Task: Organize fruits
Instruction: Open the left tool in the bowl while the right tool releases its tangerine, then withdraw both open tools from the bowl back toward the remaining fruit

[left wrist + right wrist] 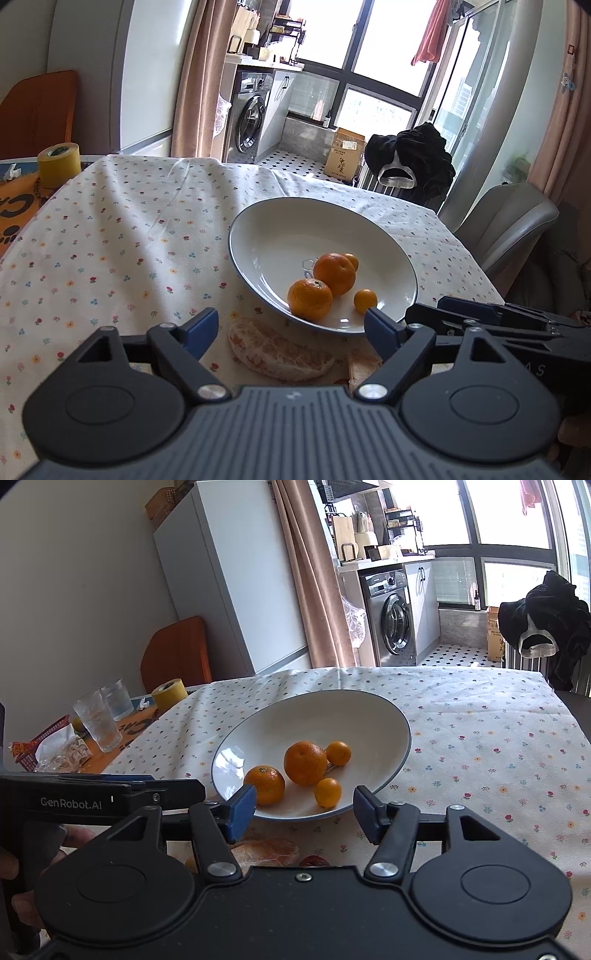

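Observation:
A white plate with a dark rim [266,229] [369,716] sits on the flowered tablecloth. In it lie two oranges [334,273] [305,763] and two small kumquats [365,300] [327,792]. A peeled citrus piece [277,350] [266,851] lies on the cloth just in front of the plate, below and between my left gripper's fingers. My left gripper [290,332] is open and holds nothing. My right gripper [304,818] is open too, its fingers near the plate's front rim. Each gripper shows at the side of the other's view.
A yellow tape roll [59,164] [169,694], two glasses [98,720] and a red basket [33,749] stand at the table's left. A grey chair [506,221] and a dark garment [410,162] are at the far right. A hand [22,867] grips the left tool.

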`<state>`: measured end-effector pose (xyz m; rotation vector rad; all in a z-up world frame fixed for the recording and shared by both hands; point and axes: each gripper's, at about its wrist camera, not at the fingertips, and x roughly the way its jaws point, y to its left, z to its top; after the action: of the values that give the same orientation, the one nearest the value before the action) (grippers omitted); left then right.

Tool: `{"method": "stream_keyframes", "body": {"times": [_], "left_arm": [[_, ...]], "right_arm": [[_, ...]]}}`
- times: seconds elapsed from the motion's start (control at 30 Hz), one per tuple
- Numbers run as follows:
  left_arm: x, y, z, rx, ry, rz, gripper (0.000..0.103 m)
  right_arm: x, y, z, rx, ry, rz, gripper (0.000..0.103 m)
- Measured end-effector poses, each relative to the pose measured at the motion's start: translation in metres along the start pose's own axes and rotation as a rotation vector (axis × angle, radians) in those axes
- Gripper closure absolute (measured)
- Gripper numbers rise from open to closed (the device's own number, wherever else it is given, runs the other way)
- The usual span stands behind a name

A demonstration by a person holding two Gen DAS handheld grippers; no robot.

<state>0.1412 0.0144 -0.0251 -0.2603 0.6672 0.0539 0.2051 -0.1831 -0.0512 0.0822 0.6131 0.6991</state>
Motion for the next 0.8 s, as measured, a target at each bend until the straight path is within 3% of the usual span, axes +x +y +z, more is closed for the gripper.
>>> {"method": "stream_keyframes", "body": {"times": [0.37, 0.57, 0.8], "left_arm": [[-0.031, 0.006, -0.014, -0.028, 0.002, 0.015, 0.014], [-0.050, 0.004, -0.018, -0.016, -0.042, 0.023, 0.002], [-0.063, 0.005, -0.022, -0.020, -0.066, 0.031, 0.000]], "right_arm": [[-0.031, 0.018, -0.008, -0.026, -0.029, 0.004, 0.021], [-0.045, 0.025, -0.009, -0.026, -0.043, -0.001, 0.007], [-0.056, 0.029, -0.011, -0.012, -0.050, -0.001, 0.000]]}}
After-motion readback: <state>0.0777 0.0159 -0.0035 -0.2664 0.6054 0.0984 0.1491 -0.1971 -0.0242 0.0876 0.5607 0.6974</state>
